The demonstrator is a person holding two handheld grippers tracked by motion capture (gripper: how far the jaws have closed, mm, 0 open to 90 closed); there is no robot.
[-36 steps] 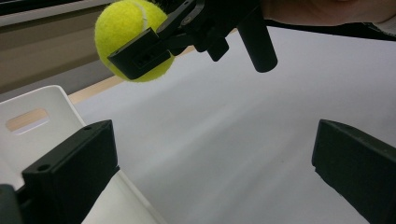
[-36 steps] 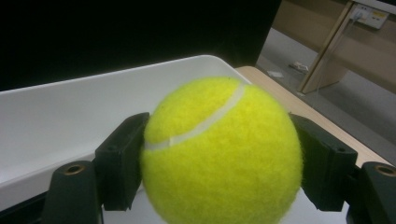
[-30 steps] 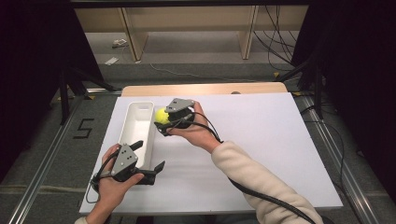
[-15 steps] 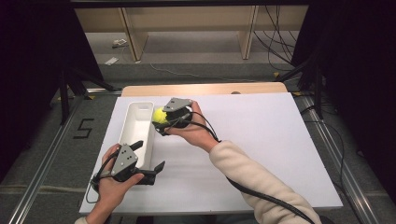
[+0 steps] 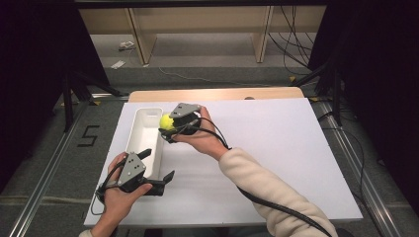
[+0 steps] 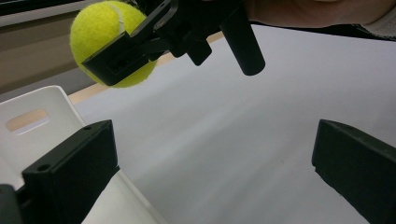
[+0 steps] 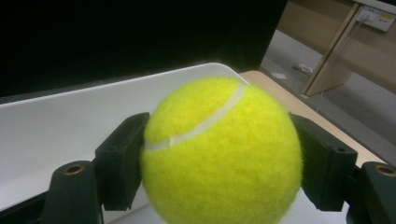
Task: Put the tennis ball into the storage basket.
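A yellow tennis ball [image 5: 166, 121] hangs at the right rim of a long white bin [image 5: 143, 129], about halfway along it. My right gripper [image 5: 168, 125] is shut on the ball [image 7: 219, 149], its jaws pressing both sides. In the left gripper view the same ball [image 6: 100, 35] shows high at the upper left, held by the other gripper, with the bin's end wall [image 6: 35, 119] below it. Near the table's front left, my left gripper [image 5: 158, 165] is open with nothing between its jaws, just beside the bin's near end.
A white board [image 5: 276, 148] covers the table, with a strip of bare wood [image 5: 217, 94] along its far edge. Cables trail from both grippers. Metal rails [image 5: 44, 187] flank the table, and shelving legs [image 5: 141, 37] stand beyond it.
My right gripper has carried the ball slightly left toward the bin's rim. The left gripper has stayed put.
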